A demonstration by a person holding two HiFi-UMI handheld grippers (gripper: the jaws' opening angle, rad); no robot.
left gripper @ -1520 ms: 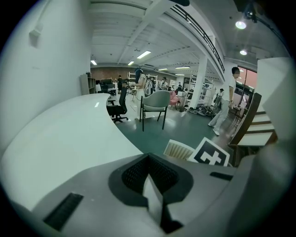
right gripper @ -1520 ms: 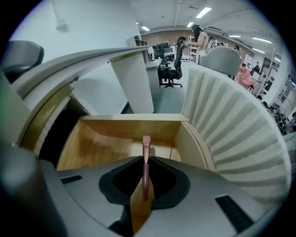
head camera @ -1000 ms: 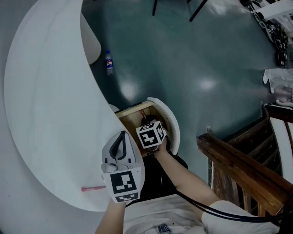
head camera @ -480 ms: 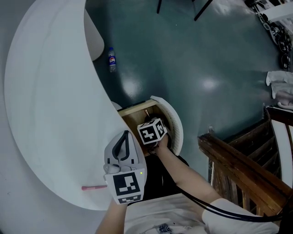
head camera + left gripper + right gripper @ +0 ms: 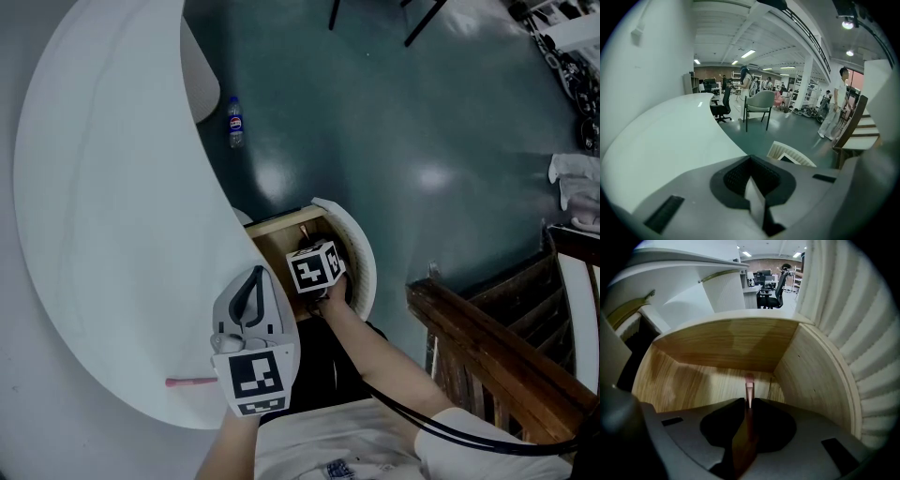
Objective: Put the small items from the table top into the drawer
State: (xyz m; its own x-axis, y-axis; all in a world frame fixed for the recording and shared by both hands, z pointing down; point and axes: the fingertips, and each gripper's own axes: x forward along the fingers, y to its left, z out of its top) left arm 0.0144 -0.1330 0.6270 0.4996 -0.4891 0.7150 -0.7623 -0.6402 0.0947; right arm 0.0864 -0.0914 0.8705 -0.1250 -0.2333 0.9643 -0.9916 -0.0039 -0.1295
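Note:
The wooden drawer (image 5: 277, 240) stands pulled out from under the white curved table (image 5: 112, 206), its ribbed white front (image 5: 362, 255) to the right. My right gripper (image 5: 749, 401) reaches steeply down into the drawer, under its marker cube (image 5: 314, 267). It is shut on a slim pink-brown stick (image 5: 749, 385) that pokes out ahead of the jaws, above the drawer floor (image 5: 708, 380). At the table's near edge my left gripper (image 5: 250, 283) hangs shut with nothing in it. A pink pen (image 5: 190, 382) lies on the table, left of that gripper.
A plastic bottle (image 5: 235, 122) lies on the dark green floor beyond the table. A wooden railing with steps (image 5: 487, 347) runs along the right. In the left gripper view a grey chair (image 5: 759, 103) and a standing person (image 5: 836, 108) are far off.
Only the head view has drifted slightly. Both grippers keep their places, the right one still in the drawer with the stick.

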